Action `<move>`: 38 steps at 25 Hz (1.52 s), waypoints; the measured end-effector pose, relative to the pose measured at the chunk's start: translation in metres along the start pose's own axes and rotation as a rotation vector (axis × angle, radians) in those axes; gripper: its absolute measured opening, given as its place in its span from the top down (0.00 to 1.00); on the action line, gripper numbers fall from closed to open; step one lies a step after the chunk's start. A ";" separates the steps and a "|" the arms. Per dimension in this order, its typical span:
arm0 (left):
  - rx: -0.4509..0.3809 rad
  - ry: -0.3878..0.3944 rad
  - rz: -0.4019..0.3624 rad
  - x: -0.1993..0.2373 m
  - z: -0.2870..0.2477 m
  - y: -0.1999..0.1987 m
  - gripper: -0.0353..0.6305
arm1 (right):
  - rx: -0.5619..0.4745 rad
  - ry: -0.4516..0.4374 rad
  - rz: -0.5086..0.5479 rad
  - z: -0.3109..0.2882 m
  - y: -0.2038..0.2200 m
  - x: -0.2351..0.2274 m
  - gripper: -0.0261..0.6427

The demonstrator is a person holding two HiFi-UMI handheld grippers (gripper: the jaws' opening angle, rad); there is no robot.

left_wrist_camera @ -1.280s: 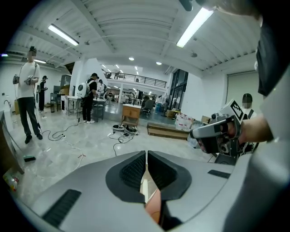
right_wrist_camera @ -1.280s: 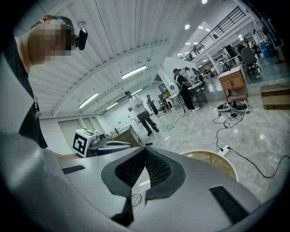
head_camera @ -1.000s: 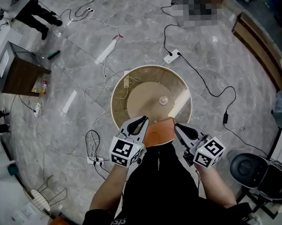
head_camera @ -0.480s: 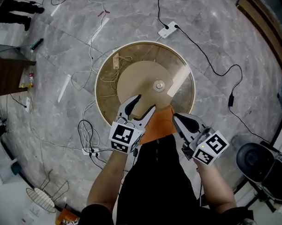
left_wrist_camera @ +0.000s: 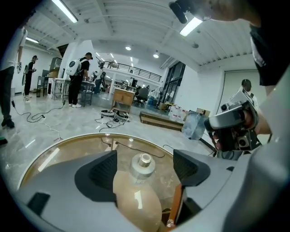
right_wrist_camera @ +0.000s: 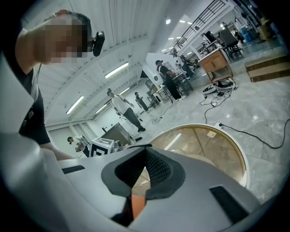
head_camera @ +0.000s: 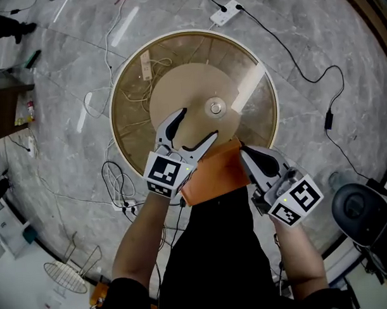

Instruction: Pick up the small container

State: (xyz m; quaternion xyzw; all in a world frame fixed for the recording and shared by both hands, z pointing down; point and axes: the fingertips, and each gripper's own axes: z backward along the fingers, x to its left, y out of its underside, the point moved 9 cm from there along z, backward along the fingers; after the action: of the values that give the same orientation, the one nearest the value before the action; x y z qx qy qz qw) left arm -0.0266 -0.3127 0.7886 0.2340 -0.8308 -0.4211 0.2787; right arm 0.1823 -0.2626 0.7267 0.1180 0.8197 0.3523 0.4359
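Observation:
The small container [head_camera: 214, 107], a clear little jar with a silvery cap, stands at the middle of a tan disc [head_camera: 178, 88] on the round glass table [head_camera: 126, 131]. My left gripper [head_camera: 195, 124] hovers over the disc just short of the jar, its jaws opening and wide apart. In the left gripper view the container [left_wrist_camera: 144, 164] shows ahead between the two dark pads [left_wrist_camera: 102, 171], touched by neither. My right gripper [head_camera: 257, 162] is shut with nothing in it, held at the table's near edge above an orange sheet [head_camera: 213, 175]. In the right gripper view its pads [right_wrist_camera: 152, 170] meet.
Cables and a power strip [head_camera: 225, 12] lie on the marble floor around and under the glass table. A black chair [head_camera: 363, 214] stands at the right, a wire rack [head_camera: 64, 275] at the lower left. People stand [left_wrist_camera: 74, 79] far off in the hall.
The left jaws went from shut to wide open. Both grippers moved forward over the table, toward the container at its centre; the right one stayed shut.

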 end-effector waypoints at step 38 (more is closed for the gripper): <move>0.112 0.112 -0.349 0.014 -0.144 0.071 0.42 | 0.050 0.018 -0.106 -0.005 0.068 -0.072 0.94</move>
State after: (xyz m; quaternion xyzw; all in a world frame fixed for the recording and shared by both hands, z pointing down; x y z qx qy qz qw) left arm 0.0469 -0.3656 0.9217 0.4129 -0.7828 -0.4026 0.2337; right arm 0.2131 -0.2514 0.8204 0.0820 0.8372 0.3091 0.4435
